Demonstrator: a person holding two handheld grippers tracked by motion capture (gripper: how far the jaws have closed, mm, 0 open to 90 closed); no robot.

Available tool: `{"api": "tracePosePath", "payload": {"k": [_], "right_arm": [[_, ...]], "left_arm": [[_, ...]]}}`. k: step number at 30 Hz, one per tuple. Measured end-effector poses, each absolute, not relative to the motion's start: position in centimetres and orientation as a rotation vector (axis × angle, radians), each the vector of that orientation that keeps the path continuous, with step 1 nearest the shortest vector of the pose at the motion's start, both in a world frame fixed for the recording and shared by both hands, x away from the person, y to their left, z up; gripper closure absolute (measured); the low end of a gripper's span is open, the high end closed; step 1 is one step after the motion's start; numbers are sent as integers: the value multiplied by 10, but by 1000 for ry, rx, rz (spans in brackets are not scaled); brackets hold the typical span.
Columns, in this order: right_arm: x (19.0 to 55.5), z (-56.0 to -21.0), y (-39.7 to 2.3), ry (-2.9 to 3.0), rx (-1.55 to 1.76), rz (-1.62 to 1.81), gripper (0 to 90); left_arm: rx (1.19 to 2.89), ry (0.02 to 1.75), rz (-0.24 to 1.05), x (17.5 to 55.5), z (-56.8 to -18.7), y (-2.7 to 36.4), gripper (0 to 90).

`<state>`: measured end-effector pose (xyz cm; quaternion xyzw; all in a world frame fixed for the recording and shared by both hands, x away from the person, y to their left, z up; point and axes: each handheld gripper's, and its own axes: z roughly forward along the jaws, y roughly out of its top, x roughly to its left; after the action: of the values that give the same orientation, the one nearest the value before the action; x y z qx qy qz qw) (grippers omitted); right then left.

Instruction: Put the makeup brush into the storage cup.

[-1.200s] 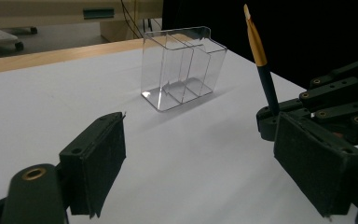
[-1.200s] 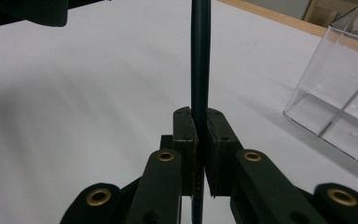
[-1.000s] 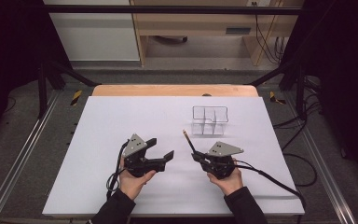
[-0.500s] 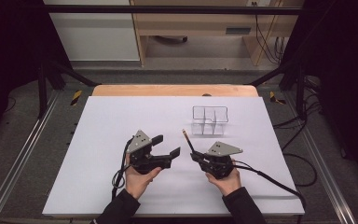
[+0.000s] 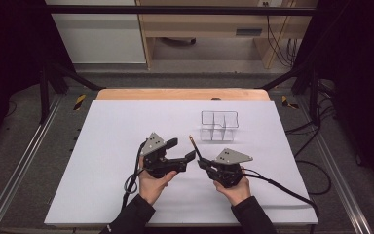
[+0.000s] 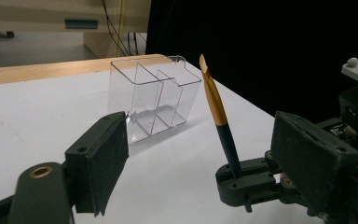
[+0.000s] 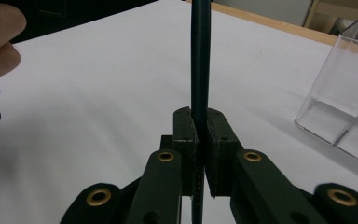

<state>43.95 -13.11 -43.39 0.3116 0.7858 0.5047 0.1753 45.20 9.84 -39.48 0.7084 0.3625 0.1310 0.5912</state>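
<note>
The right gripper (image 5: 203,163), lower centre of the high view, is clamped on a dark pen (image 6: 217,113) with a gold tip, tilted upward; the left gripper (image 5: 182,150) beside it gapes wide, empty; a clear divided container (image 5: 218,126) stands beyond on the white worktop (image 5: 112,131), right of centre.

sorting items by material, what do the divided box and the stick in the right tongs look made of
Divided box: looks like clear hard plastic, glossy; the table shows through its walls. Stick: dark matte shaft with a shiny gold band and tip, possibly painted wood or plastic; unclear.
</note>
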Motion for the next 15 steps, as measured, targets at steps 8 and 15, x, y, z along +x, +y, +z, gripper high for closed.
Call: {"api": "tracePosePath", "payload": {"k": [8,15], "right_arm": [[438,-434,-128,2224,878,1441,844],[438,-434,-126,2225,886,1449,844]], "left_arm": [[1641,863,280,454,-400,88,306],[1619,872,265,454,-402,84,437]]}}
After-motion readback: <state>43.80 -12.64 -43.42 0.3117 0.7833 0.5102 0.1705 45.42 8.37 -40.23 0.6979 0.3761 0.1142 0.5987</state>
